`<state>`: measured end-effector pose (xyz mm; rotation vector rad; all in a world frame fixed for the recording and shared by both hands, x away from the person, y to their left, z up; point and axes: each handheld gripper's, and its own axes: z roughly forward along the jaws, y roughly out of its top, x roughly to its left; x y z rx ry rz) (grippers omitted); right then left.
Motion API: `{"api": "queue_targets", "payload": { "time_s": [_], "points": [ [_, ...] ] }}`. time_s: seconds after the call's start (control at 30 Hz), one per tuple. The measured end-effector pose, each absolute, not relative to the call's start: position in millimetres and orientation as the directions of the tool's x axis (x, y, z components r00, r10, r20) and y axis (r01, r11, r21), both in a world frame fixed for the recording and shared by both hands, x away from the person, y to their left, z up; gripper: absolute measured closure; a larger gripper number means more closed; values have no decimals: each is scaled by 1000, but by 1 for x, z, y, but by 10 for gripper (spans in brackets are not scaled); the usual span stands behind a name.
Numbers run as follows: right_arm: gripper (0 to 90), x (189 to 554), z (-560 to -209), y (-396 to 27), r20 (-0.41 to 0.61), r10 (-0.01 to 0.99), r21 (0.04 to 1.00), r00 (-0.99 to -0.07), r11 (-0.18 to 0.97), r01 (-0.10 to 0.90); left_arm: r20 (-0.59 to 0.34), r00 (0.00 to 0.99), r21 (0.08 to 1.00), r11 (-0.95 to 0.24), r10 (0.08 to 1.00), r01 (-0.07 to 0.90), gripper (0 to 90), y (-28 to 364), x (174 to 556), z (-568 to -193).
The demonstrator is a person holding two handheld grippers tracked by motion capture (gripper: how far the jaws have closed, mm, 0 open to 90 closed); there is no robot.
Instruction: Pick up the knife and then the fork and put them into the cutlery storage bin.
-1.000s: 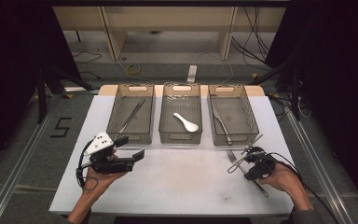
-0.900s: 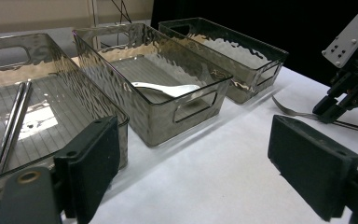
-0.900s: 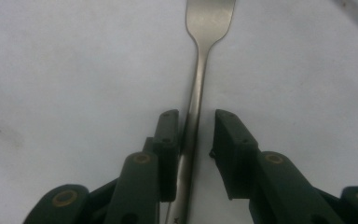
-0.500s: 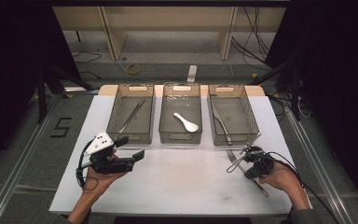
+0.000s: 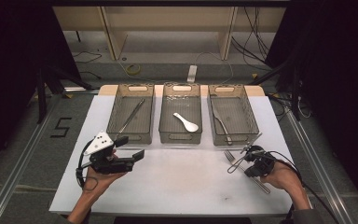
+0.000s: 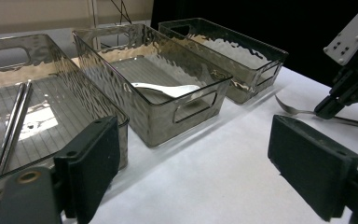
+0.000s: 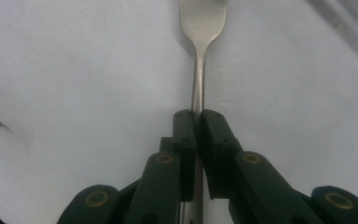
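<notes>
We are at the pick-up: our right tongs (image 7: 197,122) have just been closing and now pinch the fork (image 7: 199,56) by its handle, flat on the bench (image 5: 182,182), tines ahead of them. Next we judge a clean lift toward a tray. Our left tongs (image 6: 205,163) hover spread, holding nothing.

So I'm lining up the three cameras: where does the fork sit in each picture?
High view: the fork lies on the white table at lower right, its handle in the right claw.
Left gripper view: far right, beyond the bins, with the right claw closed on its handle.
Right gripper view: top centre, handle running down between the shut jaws.
Shared landmark: the right claw gripping the fork's handle.
</notes>
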<state>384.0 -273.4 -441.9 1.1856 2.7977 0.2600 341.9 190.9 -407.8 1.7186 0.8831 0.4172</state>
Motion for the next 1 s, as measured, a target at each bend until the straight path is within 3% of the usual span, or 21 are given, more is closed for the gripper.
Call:
{"api": "queue_targets", "payload": {
  "time_s": [0.47, 1.0],
  "points": [
    [850, 381, -404, -273, -13, 701, 370, -713, 666, 648, -155, 657, 929, -117, 738, 351, 164, 192, 342, -408],
    [850, 419, -369, -263, -22, 721, 529, -692, 596, 604, -162, 651, 930, -106, 741, 353, 164, 193, 342, -408]
  ]
}}
